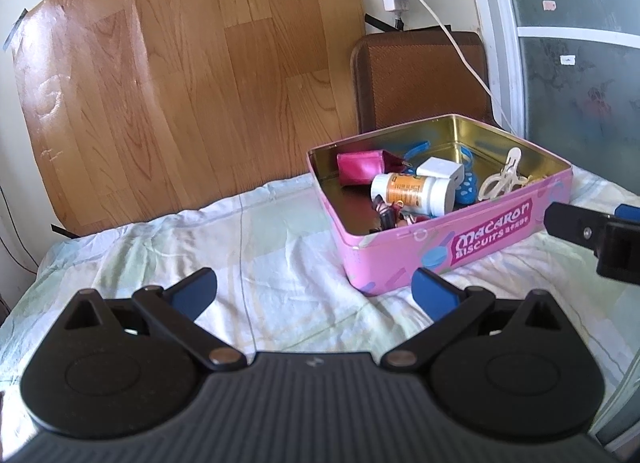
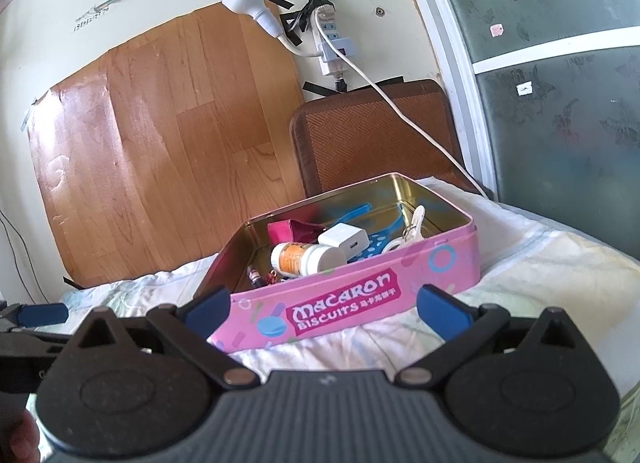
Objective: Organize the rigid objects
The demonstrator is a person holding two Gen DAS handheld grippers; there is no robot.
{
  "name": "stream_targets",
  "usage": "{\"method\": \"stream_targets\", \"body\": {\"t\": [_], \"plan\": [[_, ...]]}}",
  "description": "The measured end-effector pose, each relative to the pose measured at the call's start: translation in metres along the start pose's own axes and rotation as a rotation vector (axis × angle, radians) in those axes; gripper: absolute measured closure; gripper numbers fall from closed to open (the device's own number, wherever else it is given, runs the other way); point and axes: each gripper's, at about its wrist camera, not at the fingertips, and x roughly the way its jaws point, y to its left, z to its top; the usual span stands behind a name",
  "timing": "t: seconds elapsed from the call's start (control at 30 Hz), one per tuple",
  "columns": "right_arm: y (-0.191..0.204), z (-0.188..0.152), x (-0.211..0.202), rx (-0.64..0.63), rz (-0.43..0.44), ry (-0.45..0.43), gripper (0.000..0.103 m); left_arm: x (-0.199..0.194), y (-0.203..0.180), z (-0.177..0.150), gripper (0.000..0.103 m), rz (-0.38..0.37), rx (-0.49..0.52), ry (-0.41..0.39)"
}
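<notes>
Left tool spread wide and empty above the bed, near left of the tin. Open pink tin resting on the sheet toward the far right, holding a bottle, charger, red pouch and clips. Right tool likewise spread, empty, just near of the tin's front wall.

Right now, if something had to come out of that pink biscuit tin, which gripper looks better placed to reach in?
Probably the right gripper: open and empty, it faces the pink tin squarely. The left gripper, also open and empty, has the tin off to its right.
</notes>
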Motion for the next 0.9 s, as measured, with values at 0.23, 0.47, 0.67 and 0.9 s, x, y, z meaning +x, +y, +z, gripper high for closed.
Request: {"method": "stream_targets", "body": {"t": [0.23, 0.47, 0.67, 0.9], "plan": [[-0.003, -0.001, 0.002, 0.007, -0.001, 0.008, 0.000, 0.007, -0.003, -0.003, 0.000, -0.034, -0.008, 0.051], [-0.004, -0.003, 0.004, 0.013, -0.007, 0.014, 0.000, 0.014, -0.006, -0.008, 0.000, -0.061, -0.017, 0.100], [-0.005, -0.004, 0.005, 0.019, -0.009, 0.018, 0.000, 0.019, -0.009, -0.010, 0.000, -0.081, -0.025, 0.133], [-0.009, -0.005, 0.006, 0.027, -0.011, 0.021, 0.000, 0.023, -0.013, -0.012, 0.000, -0.088, -0.023, 0.152]]}}
